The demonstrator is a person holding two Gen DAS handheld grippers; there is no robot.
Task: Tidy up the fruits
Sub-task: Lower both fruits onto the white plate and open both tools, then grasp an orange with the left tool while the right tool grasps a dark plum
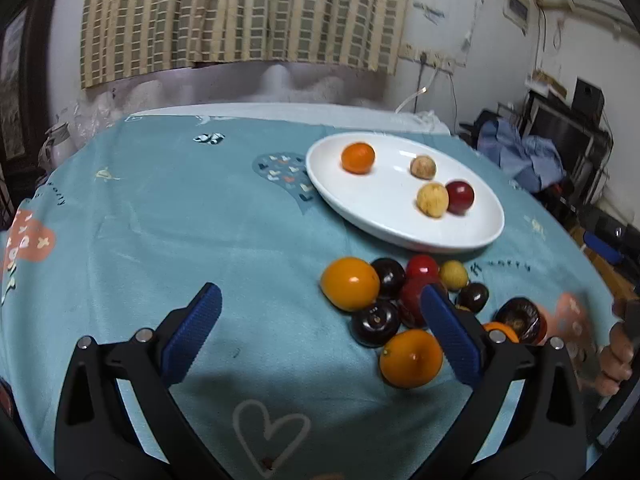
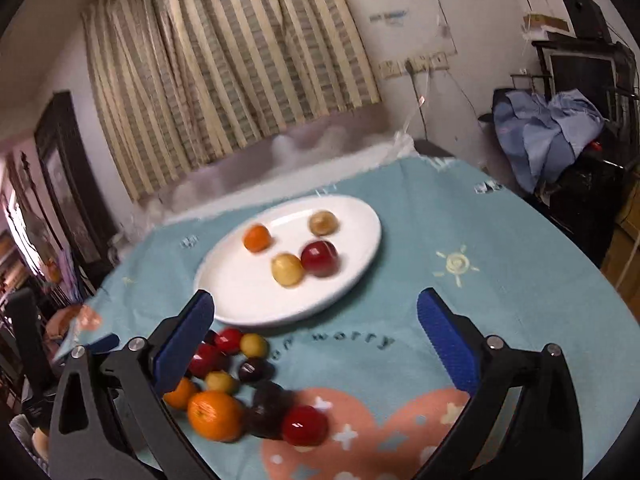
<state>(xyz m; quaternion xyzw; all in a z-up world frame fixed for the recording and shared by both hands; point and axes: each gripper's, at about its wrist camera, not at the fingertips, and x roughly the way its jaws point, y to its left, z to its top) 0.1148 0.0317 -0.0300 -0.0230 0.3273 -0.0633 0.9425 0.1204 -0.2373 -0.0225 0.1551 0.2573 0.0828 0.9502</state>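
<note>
Nearest the left wrist camera, the left gripper (image 1: 320, 320) stands with its jaws spread wide and nothing between the blue pads (image 1: 192, 336); only the teal tablecloth (image 1: 160, 220) shows in the gap. The right-hand pad overlaps a loose heap of fruit (image 1: 404, 304) lying on the cloth: two oranges (image 1: 350, 284), several dark plums (image 1: 376, 322), red fruits (image 1: 422, 267) and a small yellow one (image 1: 453, 275). At the far right edge of that view a hand (image 1: 616, 356) grips a dark handle.

In the right wrist view the right gripper (image 2: 316, 336) is likewise spread wide and holds nothing. Its left pad (image 2: 184, 344) sits in front of the same heap, where an orange, dark plums and a red fruit lie blurred.

Just beyond the heap, a white oval plate (image 1: 400, 232) rests on the cloth. It carries four fruits: a small orange (image 1: 358, 157) towards its far left, a tan round fruit (image 1: 423, 167) behind, and a yellow fruit (image 1: 432, 199) touching a red fruit (image 1: 460, 197).

Behind the table a striped curtain (image 1: 240, 12) hangs on the wall, and blue cloth (image 1: 520, 152) lies bundled at the right.
</note>
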